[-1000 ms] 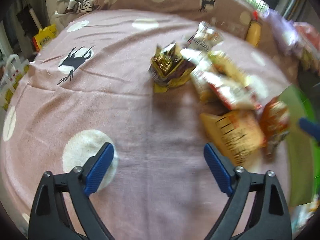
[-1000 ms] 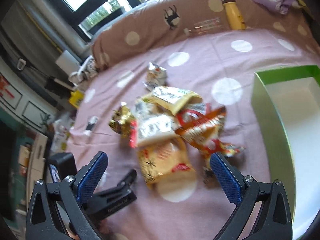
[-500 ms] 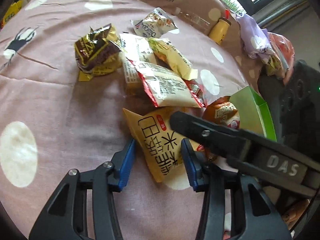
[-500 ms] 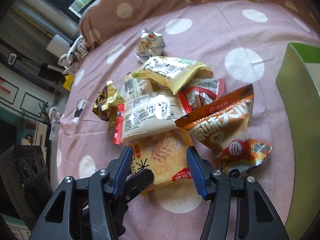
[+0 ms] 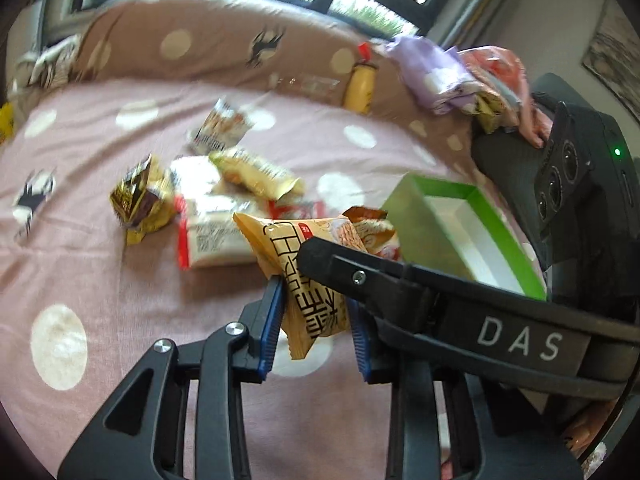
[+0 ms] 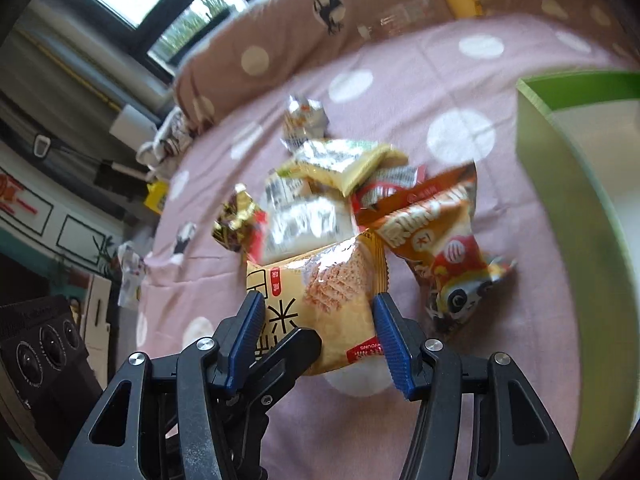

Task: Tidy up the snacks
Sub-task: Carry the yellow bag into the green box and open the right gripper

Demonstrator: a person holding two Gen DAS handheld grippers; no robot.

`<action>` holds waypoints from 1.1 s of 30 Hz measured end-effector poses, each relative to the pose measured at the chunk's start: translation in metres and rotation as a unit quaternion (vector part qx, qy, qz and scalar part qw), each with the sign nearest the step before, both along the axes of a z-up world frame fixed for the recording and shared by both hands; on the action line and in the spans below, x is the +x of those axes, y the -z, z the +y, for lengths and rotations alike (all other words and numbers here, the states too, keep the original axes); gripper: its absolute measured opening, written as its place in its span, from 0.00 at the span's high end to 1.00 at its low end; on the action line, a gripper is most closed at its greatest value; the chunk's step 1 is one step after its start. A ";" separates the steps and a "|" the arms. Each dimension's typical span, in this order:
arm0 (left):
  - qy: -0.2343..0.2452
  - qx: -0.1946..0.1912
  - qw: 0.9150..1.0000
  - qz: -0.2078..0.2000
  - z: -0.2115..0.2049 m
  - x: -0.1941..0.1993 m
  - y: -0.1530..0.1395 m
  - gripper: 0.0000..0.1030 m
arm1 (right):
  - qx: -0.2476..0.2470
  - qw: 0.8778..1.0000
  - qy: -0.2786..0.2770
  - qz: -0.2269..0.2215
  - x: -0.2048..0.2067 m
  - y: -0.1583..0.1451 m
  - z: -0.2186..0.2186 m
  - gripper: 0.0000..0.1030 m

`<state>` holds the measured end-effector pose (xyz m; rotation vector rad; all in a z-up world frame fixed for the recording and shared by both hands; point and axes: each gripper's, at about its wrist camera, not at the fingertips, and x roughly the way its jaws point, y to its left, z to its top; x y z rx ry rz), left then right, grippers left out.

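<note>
Both grippers, left [image 5: 316,320] closing and right [image 6: 320,332], clamp one yellow packet [image 5: 308,276]; the green box [image 5: 500,232] looks empty, other snacks unsorted.

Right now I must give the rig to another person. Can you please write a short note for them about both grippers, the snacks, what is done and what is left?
Left gripper: jaws closing on the yellow cracker packet, packet between the pads.
Right gripper: the same yellow packet sits between its blue pads; from this view I cannot tell if they press on it.
Snacks: the rest lie in a pile on the pink dotted bedsheet, among them an orange panda bag, a white packet and a gold wrapper.
Green box: beside the pile, white inside; no snack visible in the part shown.
Done: one packet picked.
Left: probably move it and the others into the box.
</note>
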<state>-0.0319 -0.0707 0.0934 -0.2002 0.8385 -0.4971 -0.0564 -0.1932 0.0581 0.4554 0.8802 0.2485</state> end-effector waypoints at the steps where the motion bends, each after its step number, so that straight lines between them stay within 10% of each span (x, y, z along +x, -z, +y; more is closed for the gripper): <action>1: 0.006 0.001 1.000 -0.018 -0.004 -0.005 -0.008 0.72 | 0.001 1.000 0.006 -0.019 -0.008 -0.010 -0.004 0.43; 14: 0.128 -0.011 0.986 -0.108 -0.092 -0.009 -0.053 0.72 | 0.022 0.982 0.134 -0.132 -0.063 -0.061 -0.086 0.43; 33: 0.274 0.005 0.961 -0.023 -0.213 0.010 -0.014 0.73 | 0.098 0.940 0.321 -0.059 -0.093 -0.006 -0.208 0.43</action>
